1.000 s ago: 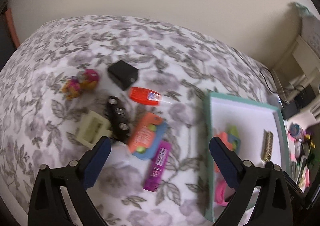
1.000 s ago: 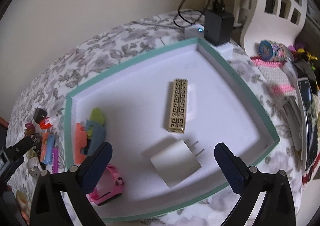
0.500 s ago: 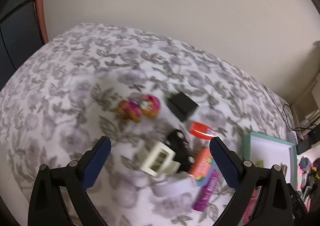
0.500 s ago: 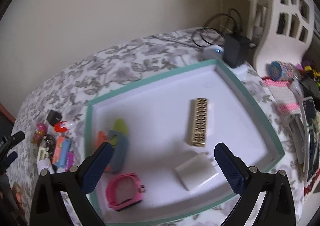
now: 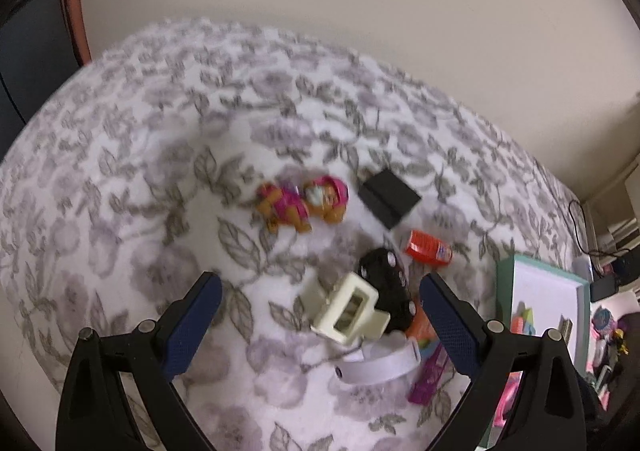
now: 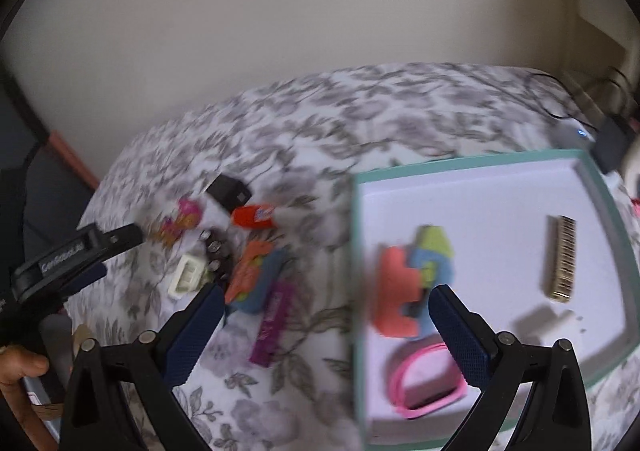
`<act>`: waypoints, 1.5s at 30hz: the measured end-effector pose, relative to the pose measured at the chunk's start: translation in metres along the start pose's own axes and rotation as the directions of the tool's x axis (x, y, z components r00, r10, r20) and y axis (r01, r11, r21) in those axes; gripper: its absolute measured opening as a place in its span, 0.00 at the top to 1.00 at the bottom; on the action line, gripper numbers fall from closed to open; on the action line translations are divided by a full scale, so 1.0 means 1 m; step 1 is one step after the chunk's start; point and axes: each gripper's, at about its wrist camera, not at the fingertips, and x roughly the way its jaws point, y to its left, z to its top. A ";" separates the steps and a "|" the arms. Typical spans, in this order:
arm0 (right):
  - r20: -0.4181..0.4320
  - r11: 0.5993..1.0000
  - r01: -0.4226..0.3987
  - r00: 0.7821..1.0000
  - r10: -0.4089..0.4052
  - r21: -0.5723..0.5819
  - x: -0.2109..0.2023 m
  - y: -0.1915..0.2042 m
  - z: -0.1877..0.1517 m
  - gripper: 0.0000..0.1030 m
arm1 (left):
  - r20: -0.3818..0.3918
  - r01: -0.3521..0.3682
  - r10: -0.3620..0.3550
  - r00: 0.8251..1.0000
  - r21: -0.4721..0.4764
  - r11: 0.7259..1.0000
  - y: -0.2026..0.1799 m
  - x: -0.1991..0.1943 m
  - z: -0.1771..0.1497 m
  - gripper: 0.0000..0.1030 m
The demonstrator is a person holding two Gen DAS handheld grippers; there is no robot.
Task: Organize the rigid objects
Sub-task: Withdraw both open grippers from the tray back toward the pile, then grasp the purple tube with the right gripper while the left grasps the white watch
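Both claws are spread wide and hold nothing. The left claw (image 5: 316, 307) hovers over the cream clip (image 5: 347, 311) lying on the floral bed (image 5: 160, 155), touching a black toy car (image 5: 386, 283). The right claw (image 6: 324, 317) hangs above the teal tray's (image 6: 472, 161) left rim.

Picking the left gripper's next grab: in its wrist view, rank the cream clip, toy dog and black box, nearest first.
1. Cream clip, between the open jaws.
2. Toy dog, farther ahead, slightly left.
3. Black box, ahead and right; barely beyond the dog, nearly tied.
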 end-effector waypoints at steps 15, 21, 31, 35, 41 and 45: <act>-0.165 0.995 -0.001 0.986 -0.015 -0.100 0.051 0.030 -0.021 0.19 | -0.202 0.101 -0.108 0.973 -0.046 0.994 -0.010 0.030 -0.017 0.04; -0.191 0.988 0.020 0.980 -0.050 -0.156 0.067 0.044 -0.024 0.25 | -0.253 0.106 -0.121 0.960 -0.075 0.992 -0.011 0.042 -0.024 0.04; -0.193 0.982 0.063 0.976 -0.098 -0.178 0.084 0.050 -0.024 0.39 | -0.308 0.090 -0.114 0.944 -0.089 0.992 -0.012 0.058 -0.035 0.04; -0.189 0.981 0.073 0.976 -0.107 -0.181 0.084 0.048 -0.023 0.43 | -0.324 0.102 -0.130 0.937 -0.101 0.990 -0.013 0.063 -0.037 0.05; -0.201 0.989 0.062 0.976 -0.088 -0.131 0.078 0.035 -0.021 0.59 | -0.337 0.113 -0.145 0.930 -0.111 0.987 -0.011 0.067 -0.040 0.10; -0.214 0.995 0.049 0.975 -0.067 -0.084 0.075 0.024 -0.020 0.72 | -0.330 0.107 -0.133 0.934 -0.097 0.990 -0.013 0.067 -0.039 0.16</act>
